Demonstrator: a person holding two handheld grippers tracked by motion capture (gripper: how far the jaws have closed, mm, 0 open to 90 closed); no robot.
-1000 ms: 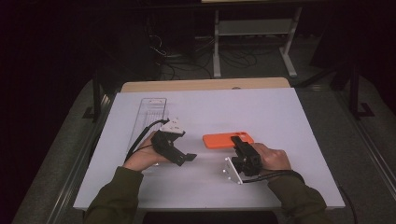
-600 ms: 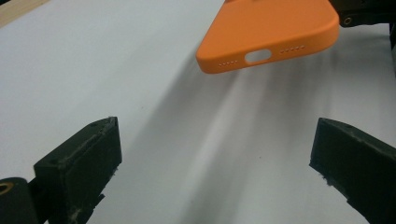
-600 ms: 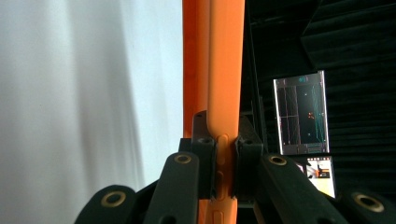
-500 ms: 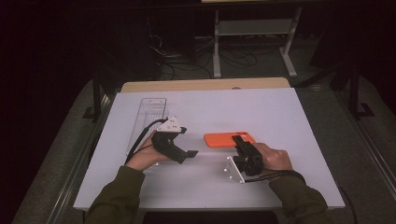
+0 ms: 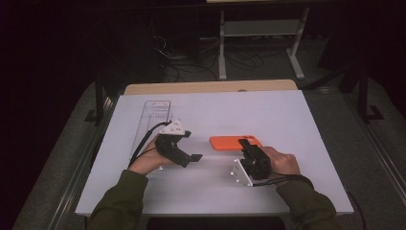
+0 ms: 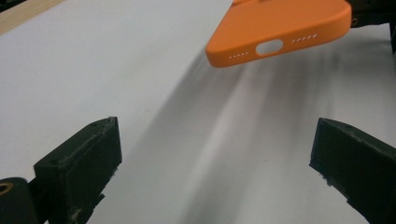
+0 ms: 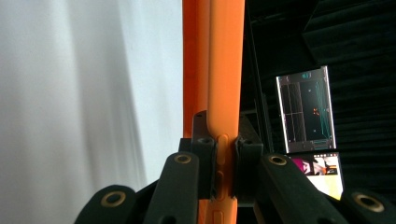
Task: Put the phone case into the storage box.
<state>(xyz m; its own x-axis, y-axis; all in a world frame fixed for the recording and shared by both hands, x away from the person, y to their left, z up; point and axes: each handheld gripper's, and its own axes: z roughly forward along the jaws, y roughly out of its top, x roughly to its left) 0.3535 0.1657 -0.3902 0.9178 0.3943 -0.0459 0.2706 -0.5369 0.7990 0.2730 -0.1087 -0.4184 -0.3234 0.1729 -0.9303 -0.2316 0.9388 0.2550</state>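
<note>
An orange phone case (image 5: 230, 142) lies level over the middle of the white table top (image 5: 297, 115). My right gripper (image 5: 247, 145) is shut on its right end, and the right gripper view shows the pads pinching the case (image 7: 219, 70) across its thin edge at the side buttons, with the gripper (image 7: 223, 154) low in the frame. My left gripper (image 5: 191, 145) stands open a short way left of the case and points toward it. Between its wide-apart jaws (image 6: 215, 158) there is bare table, and the case's port end (image 6: 280, 23) hangs just above the surface ahead.
A clear plastic tray (image 5: 157, 112) lies at the back left of the table top, behind the left hand. A wooden strip (image 5: 210, 87) runs along the far edge. A metal stand (image 5: 258, 28) and cables sit on the dark floor beyond. Lit screens (image 7: 306, 109) glow off the table.
</note>
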